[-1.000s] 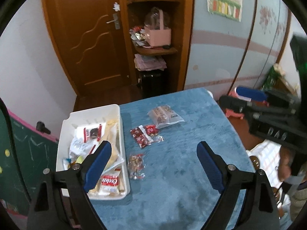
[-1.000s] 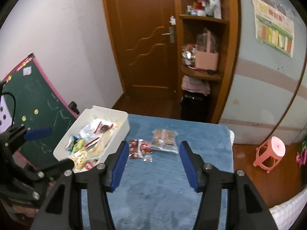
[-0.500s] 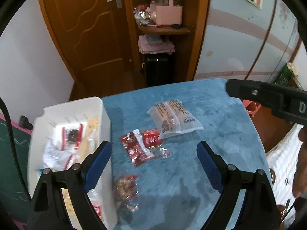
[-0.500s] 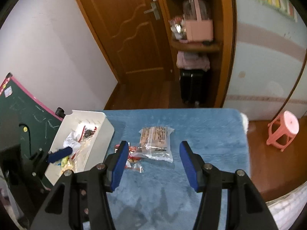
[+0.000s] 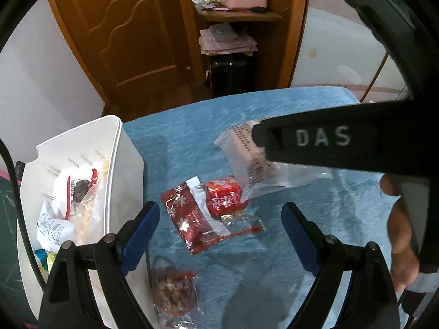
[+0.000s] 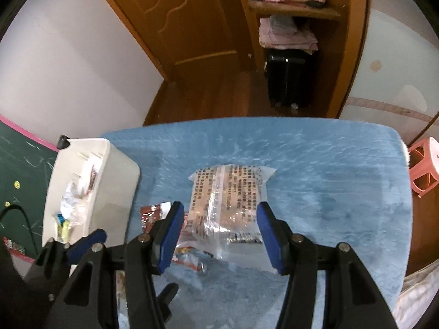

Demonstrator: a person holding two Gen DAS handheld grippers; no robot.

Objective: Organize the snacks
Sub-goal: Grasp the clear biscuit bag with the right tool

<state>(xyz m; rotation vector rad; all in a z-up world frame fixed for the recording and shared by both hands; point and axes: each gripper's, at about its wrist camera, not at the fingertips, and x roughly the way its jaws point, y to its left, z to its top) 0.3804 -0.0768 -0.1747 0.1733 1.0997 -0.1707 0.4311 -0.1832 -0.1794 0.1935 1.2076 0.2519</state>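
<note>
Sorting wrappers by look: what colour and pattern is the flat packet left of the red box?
Dark red packet with white snowflakes; clearest in the left wrist view.

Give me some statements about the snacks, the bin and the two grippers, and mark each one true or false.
1. The white bin already holds several snacks. True.
2. The clear pack lies inside the bin. False: it lies on the blue cloth.
3. The right gripper is shut on the clear pack. False: its jaws stand open on either side of it.
4. The left gripper is open and holds nothing. True.
5. The red packets lie between the bin and the clear pack. True.
</note>
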